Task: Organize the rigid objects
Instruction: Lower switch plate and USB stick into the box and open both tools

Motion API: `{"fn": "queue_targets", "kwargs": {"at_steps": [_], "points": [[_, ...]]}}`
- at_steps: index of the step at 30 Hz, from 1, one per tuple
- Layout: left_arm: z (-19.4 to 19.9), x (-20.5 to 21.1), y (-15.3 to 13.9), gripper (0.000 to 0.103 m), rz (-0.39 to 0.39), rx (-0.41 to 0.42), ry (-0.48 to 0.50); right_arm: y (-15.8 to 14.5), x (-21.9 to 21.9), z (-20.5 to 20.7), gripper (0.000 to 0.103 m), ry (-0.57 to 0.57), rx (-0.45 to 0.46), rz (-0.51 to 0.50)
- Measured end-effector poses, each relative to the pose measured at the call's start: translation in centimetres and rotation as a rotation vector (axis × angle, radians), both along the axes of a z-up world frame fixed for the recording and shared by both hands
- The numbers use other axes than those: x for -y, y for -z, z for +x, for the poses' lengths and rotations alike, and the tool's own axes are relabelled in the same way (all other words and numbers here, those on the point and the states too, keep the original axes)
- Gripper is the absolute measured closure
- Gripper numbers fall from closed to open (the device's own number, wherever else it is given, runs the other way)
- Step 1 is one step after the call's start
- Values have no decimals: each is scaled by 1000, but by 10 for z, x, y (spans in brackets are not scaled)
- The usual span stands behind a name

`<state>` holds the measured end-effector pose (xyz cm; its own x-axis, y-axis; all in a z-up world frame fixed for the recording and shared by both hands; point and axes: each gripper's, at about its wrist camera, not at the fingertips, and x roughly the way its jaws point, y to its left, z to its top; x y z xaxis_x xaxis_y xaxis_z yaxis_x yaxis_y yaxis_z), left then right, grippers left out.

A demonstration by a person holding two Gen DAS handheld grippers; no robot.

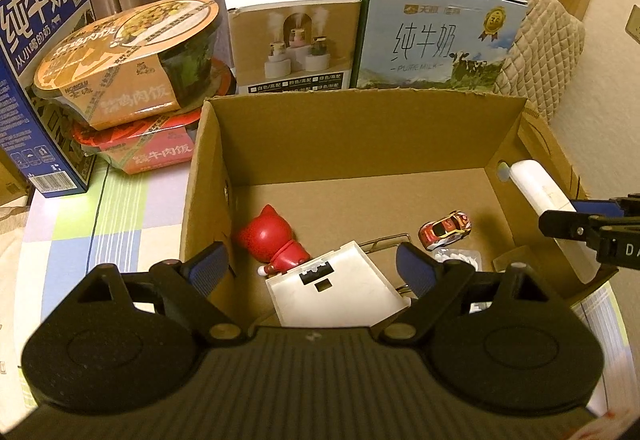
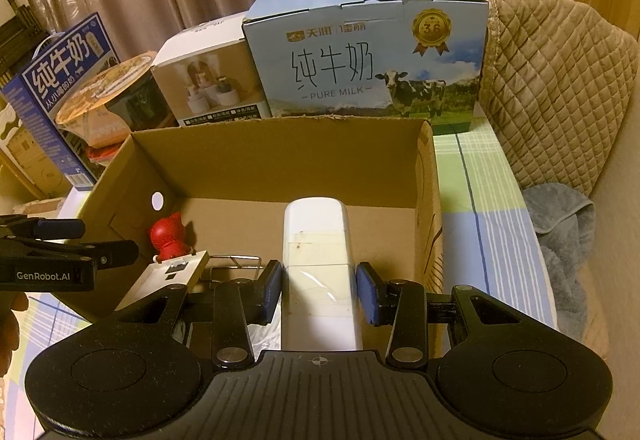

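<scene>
While your left gripper [image 1: 310,266] hovers spread wide over the near edge of the cardboard box [image 1: 360,135], nothing sits between its blue pads [image 1: 210,266], and a white square case [image 1: 340,290] lies just below them on the box floor. Your right gripper [image 2: 320,290] pinches a long white device [image 2: 316,264] at its near half, holding it above the right side of the box with its far end tilted over the inside. Beside the case, a red figurine [image 1: 276,238] lies at the left wall, and a small toy car [image 1: 446,230] sits further right. Beyond the box, on the checked cloth [image 2: 480,199], stand a light blue milk carton [image 2: 368,59], a white and tan box [image 1: 292,35], two stacked meal bowls [image 1: 128,51] and a dark blue milk carton [image 1: 36,51].
</scene>
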<state>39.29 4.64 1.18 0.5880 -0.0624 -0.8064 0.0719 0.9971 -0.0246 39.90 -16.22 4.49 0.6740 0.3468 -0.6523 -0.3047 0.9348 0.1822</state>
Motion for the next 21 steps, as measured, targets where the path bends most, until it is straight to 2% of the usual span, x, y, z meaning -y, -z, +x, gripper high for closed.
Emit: {"fn": "queue_targets", "kwargs": {"at_steps": [21], "points": [[2, -2, 0, 15, -10, 1, -5, 0, 3, 3, 65, 8, -4, -6]]}}
